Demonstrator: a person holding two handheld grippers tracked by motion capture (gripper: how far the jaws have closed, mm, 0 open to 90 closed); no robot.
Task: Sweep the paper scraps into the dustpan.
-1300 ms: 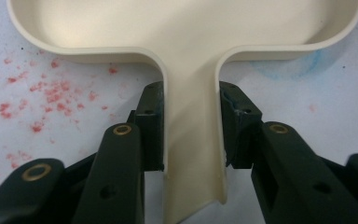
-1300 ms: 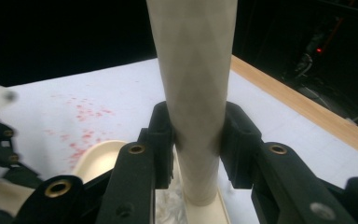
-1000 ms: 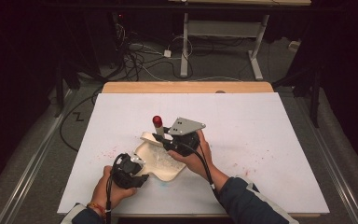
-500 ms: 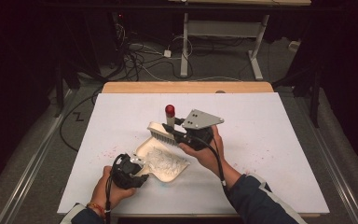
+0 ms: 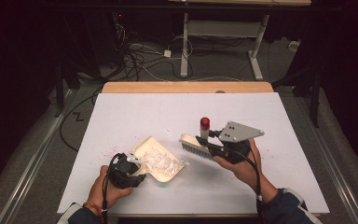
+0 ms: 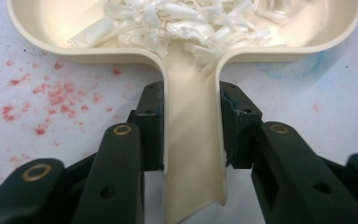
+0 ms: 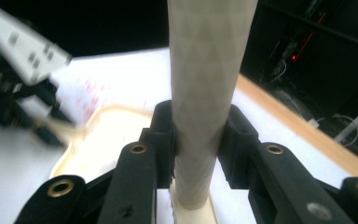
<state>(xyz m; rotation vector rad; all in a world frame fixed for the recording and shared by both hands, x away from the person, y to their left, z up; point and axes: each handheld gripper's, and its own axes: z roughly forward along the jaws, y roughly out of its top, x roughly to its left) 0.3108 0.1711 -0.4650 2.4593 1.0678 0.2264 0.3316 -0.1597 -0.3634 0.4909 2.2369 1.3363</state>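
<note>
A cream dustpan lies on the white table sheet with a heap of white shreds in it. My left gripper is shut on its handle; in the left gripper view the pads press both sides of the handle, below the shreds. To the right of the pan and apart from it, a hand brush with white bristles hangs above the sheet. My right gripper is shut on its pale, red-tipped handle, which rises between the jaws. The dustpan shows blurred behind.
Red specks dot the sheet left of the pan handle, and a faint blue smear lies to its right. The table's wooden far edge borders a dark floor with cables and a desk frame.
My right gripper has carried the brush up and to the right, off the dustpan, leaving the shreds in the pan. The left gripper and the pan have stayed put.
</note>
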